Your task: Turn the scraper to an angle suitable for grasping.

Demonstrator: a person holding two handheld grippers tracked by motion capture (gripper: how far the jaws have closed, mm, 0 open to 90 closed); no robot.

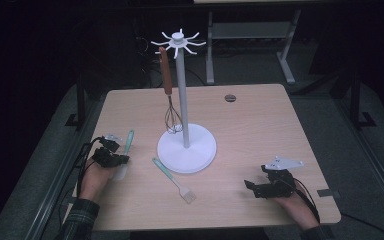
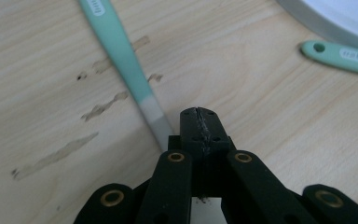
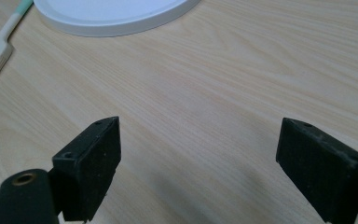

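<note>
I take the white stand (image 1: pixel 186 148) at the middle of the counter (image 1: pixel 260 120) as my landmark. Left of the stand, my left hand (image 1: pixel 94 179) lies low on the counter, with the left hand-held gripper (image 1: pixel 122 159) pointing towards the stand's base. Its jaws are pressed together. In the left gripper view the closed tips sit just beside the pale neck of the mint-handled spatula (image 2: pixel 121 60); I cannot tell whether they touch it or pinch its blade. The spatula lies flat, its handle running away from the gripper, left of the stand. Just in front of the stand's base lies a mint-handled pastry brush (image 1: pixel 174 179), bristles towards me. On the stand, a whisk (image 1: pixel 169 95) with a brown handle hangs from one hook. Right of the stand, well apart from it, my right hand (image 1: pixel 295 202) rests near the counter's edge, and the right hand-held gripper (image 1: pixel 250 189) has its jaws wide apart over bare wood.
</note>
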